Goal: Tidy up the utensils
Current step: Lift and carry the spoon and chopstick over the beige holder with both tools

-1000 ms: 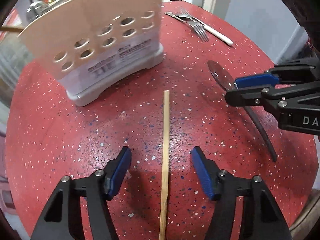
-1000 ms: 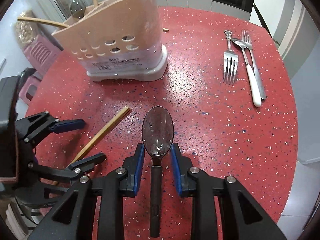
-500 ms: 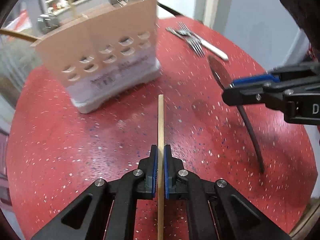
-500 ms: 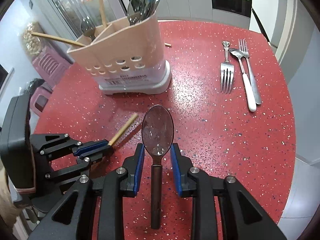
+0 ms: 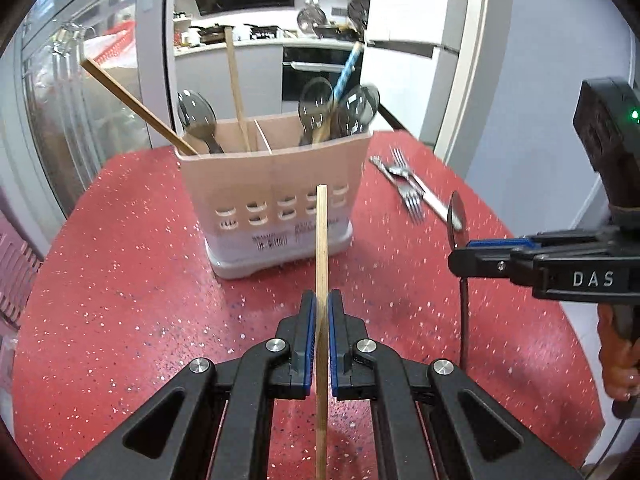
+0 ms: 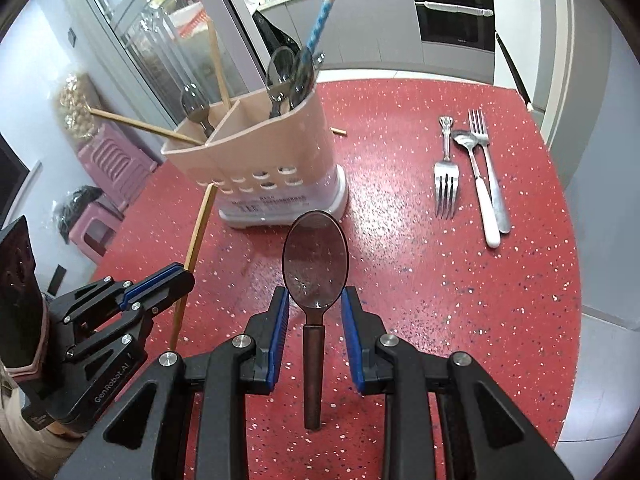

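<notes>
In the left wrist view my left gripper [image 5: 319, 305] is shut on a wooden chopstick [image 5: 321, 240], held off the red table and pointing at the beige utensil holder [image 5: 276, 184]. In the right wrist view my right gripper [image 6: 315, 300] is shut on a dark spoon [image 6: 315, 260], its pads against the base of the bowl and the brown handle running back between the fingers. The holder [image 6: 260, 152] has spoons, chopsticks and a blue straw in its compartments. The left gripper [image 6: 176, 276] with its chopstick [image 6: 200, 224] shows at the left there, and the right gripper [image 5: 460, 256] with the spoon [image 5: 456, 216] at the right of the left wrist view.
Two forks [image 6: 446, 172] and a white-handled spoon [image 6: 480, 184] lie side by side on the right part of the red speckled table [image 6: 420, 280]. A chopstick tip [image 6: 340, 131] pokes out behind the holder. Pink stools [image 6: 108, 160] stand beyond the table's left edge.
My left gripper closed on the chopstick and lifted it off the table, tilting up toward the holder. My right gripper rose a little with the spoon held as before.
</notes>
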A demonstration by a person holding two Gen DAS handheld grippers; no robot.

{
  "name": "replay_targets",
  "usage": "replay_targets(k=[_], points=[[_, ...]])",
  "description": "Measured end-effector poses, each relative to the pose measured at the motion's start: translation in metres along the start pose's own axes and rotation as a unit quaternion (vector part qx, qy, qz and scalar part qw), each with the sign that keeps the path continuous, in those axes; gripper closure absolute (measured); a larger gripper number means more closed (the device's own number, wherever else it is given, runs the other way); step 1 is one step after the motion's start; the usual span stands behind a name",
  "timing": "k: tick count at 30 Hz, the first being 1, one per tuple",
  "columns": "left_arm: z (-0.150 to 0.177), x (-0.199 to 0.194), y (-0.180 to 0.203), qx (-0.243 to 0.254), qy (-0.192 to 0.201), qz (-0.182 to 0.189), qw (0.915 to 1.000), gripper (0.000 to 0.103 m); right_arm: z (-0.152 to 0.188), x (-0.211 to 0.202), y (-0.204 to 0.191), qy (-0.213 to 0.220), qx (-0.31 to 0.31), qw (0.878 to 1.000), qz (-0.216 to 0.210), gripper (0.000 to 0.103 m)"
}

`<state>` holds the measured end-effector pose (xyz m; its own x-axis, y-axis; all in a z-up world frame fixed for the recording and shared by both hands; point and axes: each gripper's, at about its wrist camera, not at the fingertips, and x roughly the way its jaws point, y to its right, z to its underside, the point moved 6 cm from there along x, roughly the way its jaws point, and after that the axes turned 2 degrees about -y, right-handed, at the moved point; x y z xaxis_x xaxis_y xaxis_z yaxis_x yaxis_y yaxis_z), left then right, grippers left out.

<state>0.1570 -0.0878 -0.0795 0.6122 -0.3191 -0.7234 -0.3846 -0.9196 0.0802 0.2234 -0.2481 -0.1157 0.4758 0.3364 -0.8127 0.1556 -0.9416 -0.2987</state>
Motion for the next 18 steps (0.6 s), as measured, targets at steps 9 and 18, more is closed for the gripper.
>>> replay_targets(k=[9,18], points=[[-0.022,-0.035,-0.008,-0.019,0.049,-0.005,0.9986,0.074,-0.016,-0.024,-0.012,0.037,-0.006,0.999,-0.013,0.074],[-0.084,-0.07,-0.04,-0.059,0.135,-0.022,0.9888,0.074,-0.055,-0.056,-0.021,0.095,-0.008,0.995,-0.017,0.074]])
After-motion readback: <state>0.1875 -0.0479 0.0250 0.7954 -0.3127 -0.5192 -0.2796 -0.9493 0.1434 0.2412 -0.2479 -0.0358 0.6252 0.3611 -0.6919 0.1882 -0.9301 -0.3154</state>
